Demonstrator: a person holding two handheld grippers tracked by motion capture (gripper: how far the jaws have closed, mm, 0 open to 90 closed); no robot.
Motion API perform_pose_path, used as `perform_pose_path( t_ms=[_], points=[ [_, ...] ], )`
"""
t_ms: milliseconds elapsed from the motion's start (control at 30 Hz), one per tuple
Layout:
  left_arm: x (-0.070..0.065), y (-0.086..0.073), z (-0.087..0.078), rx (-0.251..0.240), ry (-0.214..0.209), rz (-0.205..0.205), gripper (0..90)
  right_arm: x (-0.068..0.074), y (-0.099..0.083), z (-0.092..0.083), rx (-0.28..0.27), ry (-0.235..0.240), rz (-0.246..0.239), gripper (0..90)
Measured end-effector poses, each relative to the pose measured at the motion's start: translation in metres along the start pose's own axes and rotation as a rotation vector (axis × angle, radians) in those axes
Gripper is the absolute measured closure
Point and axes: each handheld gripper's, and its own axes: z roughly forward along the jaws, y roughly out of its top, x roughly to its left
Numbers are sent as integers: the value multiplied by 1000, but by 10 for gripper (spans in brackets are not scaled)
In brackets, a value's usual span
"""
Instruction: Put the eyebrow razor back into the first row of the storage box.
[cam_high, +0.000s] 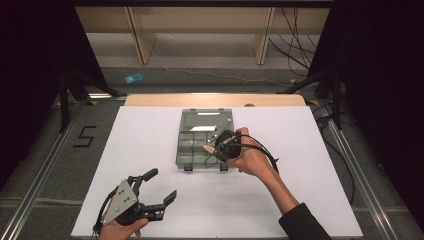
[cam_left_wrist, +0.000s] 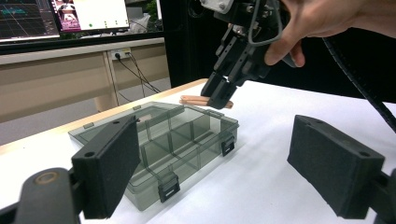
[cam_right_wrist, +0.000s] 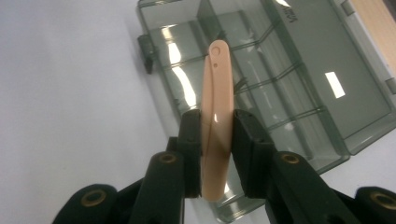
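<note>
A translucent grey compartment box (cam_high: 200, 131) lies with its lid down in the middle of the white table. Just above its front right corner, my right gripper (cam_high: 216, 149) is shut on a flat peach-coloured plastic piece (cam_high: 209, 148). In the right gripper view the piece (cam_right_wrist: 217, 88) stands upright between the jaws, a small hole near its rounded tip, with the box (cam_right_wrist: 299, 79) beneath it. My left gripper (cam_high: 162, 183) rests open near the front left of the table with nothing in it. In the left gripper view its pads (cam_left_wrist: 109, 165) frame the box (cam_left_wrist: 159, 140) and the right gripper (cam_left_wrist: 219, 95).
The white sheet (cam_high: 150, 130) covers the table, and a wooden edge (cam_high: 215, 100) shows behind it. Cables (cam_high: 300, 55) trail over the floor at the back right. A small blue item (cam_high: 133, 78) lies on the floor at the back left. Monitors (cam_left_wrist: 60, 16) stand beyond the table.
</note>
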Motion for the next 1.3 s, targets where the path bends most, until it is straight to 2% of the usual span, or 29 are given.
perform_pose_path(
  t_ms=[100, 367, 533, 767, 1100, 1300],
  points=[
    [0, 0, 0, 0, -1, 1, 159, -5, 1, 3, -3, -14, 12, 741],
    [1, 0, 0, -2, -2, 5, 159, -13, 5, 11, 4, -13, 18, 741],
    [0, 0, 0, -1, -3, 5, 159, -19, 8, 14, 7, -10, 16, 741],
    [0, 0, 0, -1, -2, 0, 159, -27, 15, 16, -1, -32, -1, 741],
    [0, 0, 0, 0, -2, 1, 159, -35, 15, 26, 3, -40, 9, 741],
    [0, 0, 0, 1, -3, 1, 159, -39, 22, 28, 6, -41, -1, 741]
  ],
)
